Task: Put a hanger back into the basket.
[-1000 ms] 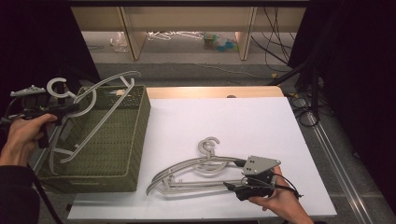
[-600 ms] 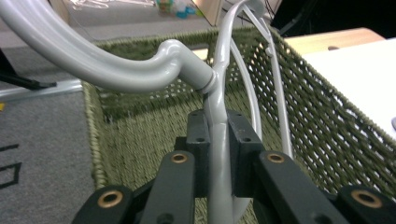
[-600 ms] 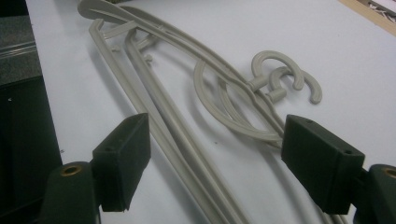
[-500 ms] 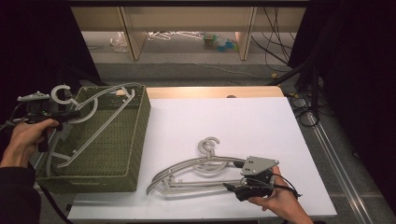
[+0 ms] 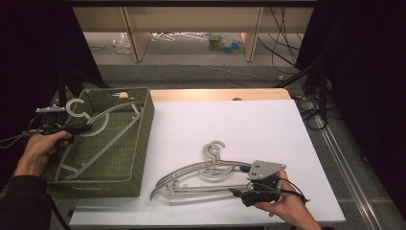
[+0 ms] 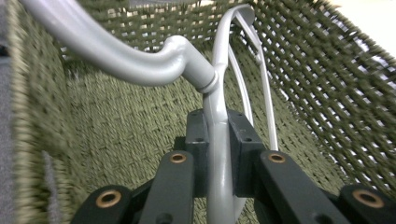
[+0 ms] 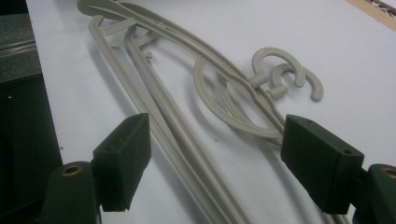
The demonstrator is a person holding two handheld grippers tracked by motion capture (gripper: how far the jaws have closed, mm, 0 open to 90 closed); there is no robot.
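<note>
Grey plastic clothes hanger [image 5: 98, 136], clamped near its neck by the left gripper [image 5: 76, 128], hangs tilted inside the green woven rectangular basket [image 5: 141, 143] at the left edge of the white table top [image 5: 249, 124]. Its hook [image 5: 76, 108] rises above the basket's left rim, while its far shoulder points down toward the basket floor. In the left gripper view the two black pads [image 6: 243, 149] are pressed together on the hanger's shoulder bar just below the hook joint [image 6: 210, 84]. This hold probably keeps the long frame from swinging as it goes in. The slant likely lets the frame clear the basket walls.

Two more grey plastic hangers [image 5: 201, 177] lie stacked flat on the table, just right of the basket, with hooks [image 5: 215, 149] pointing away from the person. The right gripper [image 5: 239, 192], held by the person's right hand [image 5: 282, 206], rests low at the hangers' near-right end. In the right gripper view its jaws stand wide apart with the hangers' bars [image 7: 187, 135] running between them, touching neither pad. This placement suggests readiness to close on a bar for the next lift.

Judged from this layout, the work is moving hangers from table to basket, one underway and two remaining.
</note>
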